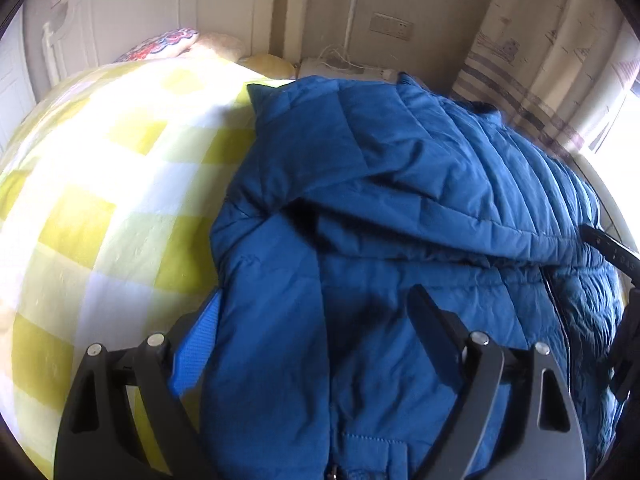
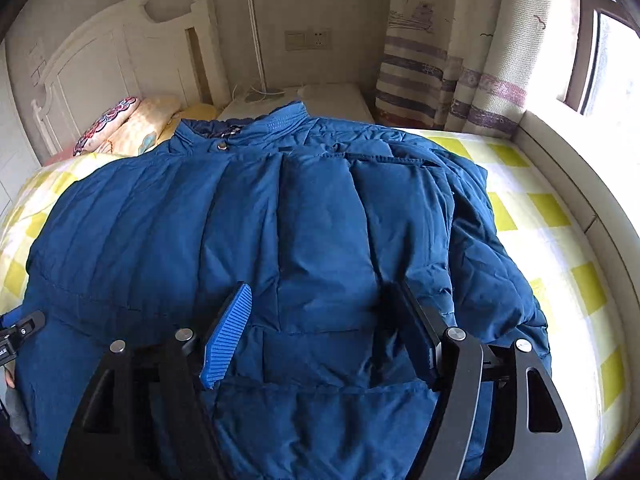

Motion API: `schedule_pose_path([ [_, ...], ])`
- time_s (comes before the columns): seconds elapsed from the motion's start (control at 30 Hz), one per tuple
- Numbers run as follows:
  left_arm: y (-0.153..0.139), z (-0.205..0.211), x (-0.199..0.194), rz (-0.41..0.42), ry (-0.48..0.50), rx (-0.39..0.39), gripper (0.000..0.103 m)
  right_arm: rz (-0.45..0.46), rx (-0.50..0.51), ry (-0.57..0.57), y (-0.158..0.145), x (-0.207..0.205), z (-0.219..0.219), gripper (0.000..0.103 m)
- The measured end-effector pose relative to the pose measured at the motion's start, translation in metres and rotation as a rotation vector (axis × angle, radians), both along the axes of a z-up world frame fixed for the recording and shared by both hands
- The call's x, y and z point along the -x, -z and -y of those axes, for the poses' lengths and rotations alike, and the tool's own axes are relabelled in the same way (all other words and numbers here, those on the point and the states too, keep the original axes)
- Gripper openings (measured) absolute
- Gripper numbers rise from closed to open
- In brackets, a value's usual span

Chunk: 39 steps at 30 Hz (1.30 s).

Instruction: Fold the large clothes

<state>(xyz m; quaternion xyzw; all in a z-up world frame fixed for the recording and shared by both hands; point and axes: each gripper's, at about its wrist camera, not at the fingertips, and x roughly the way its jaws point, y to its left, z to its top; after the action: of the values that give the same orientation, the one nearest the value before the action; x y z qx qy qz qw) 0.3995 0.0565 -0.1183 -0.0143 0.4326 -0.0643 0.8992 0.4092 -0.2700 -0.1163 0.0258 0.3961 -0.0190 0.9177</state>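
A large blue padded jacket (image 1: 400,200) lies on a bed with a yellow and white checked sheet (image 1: 100,200). One sleeve is folded across its body. My left gripper (image 1: 316,304) is open, low over the jacket's hem edge, with fabric between its fingers. In the right wrist view the jacket (image 2: 280,220) lies collar away from me. My right gripper (image 2: 324,296) is open, just above the jacket's lower part. Part of the other gripper (image 2: 20,332) shows at the left edge.
Pillows (image 2: 128,120) lie by the white headboard (image 2: 100,52). A white bedside unit (image 2: 304,96) stands behind the collar. A striped curtain (image 2: 440,80) and a window ledge (image 2: 580,168) run along the right. Checked sheet (image 2: 540,220) shows right of the jacket.
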Motion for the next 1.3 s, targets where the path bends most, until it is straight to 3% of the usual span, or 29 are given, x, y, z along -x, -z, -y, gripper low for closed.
schedule_pose_path([
  [0.03,-0.01,0.005,0.007,0.037,0.018,0.005,0.089,0.024,0.022,-0.018,0.005,0.003,-0.003,0.074],
  [0.17,-0.048,0.008,-0.007,0.115,-0.003,0.188,0.091,0.022,0.049,-0.016,0.008,0.003,-0.006,0.074],
  [0.27,-0.059,0.029,-0.04,0.143,-0.063,0.152,0.091,0.025,0.045,-0.016,0.009,0.003,-0.006,0.074],
  [0.33,-0.054,0.046,-0.059,0.153,-0.06,0.088,0.091,0.026,0.049,-0.014,0.009,0.003,-0.007,0.074],
  [0.43,-0.015,0.071,-0.085,0.068,-0.057,-0.104,0.093,0.024,0.061,-0.013,0.008,0.002,-0.009,0.074],
  [0.47,0.001,0.071,-0.088,0.064,-0.049,-0.13,0.099,0.024,0.061,-0.014,0.008,0.001,-0.009,0.074],
  [0.63,-0.008,0.063,-0.09,0.034,-0.05,-0.072,0.097,0.026,0.064,-0.013,0.008,0.002,-0.01,0.075],
  [0.7,-0.027,0.066,-0.087,0.074,-0.018,-0.015,0.097,0.028,0.06,-0.013,0.008,0.003,-0.01,0.075],
  [0.83,-0.052,0.088,-0.114,0.119,0.01,-0.012,0.098,0.028,0.06,-0.014,0.008,0.003,-0.009,0.075],
  [0.9,-0.044,0.097,-0.142,0.065,0.002,-0.025,0.098,0.029,0.051,-0.014,0.008,0.003,-0.008,0.075],
  [1.0,-0.012,0.103,-0.173,-0.024,-0.03,-0.08,0.101,0.028,0.031,-0.017,0.008,0.003,-0.005,0.075],
  [1.17,0.002,0.109,-0.172,0.041,-0.018,-0.124,0.101,0.035,0.002,-0.021,0.008,0.002,-0.002,0.076],
  [1.27,-0.009,0.103,-0.161,0.041,-0.023,-0.102,0.097,0.036,-0.007,-0.019,0.008,0.003,-0.002,0.076],
  [1.3,-0.02,0.097,-0.15,0.075,-0.02,-0.065,0.096,0.037,-0.008,-0.019,0.008,0.003,-0.002,0.076],
])
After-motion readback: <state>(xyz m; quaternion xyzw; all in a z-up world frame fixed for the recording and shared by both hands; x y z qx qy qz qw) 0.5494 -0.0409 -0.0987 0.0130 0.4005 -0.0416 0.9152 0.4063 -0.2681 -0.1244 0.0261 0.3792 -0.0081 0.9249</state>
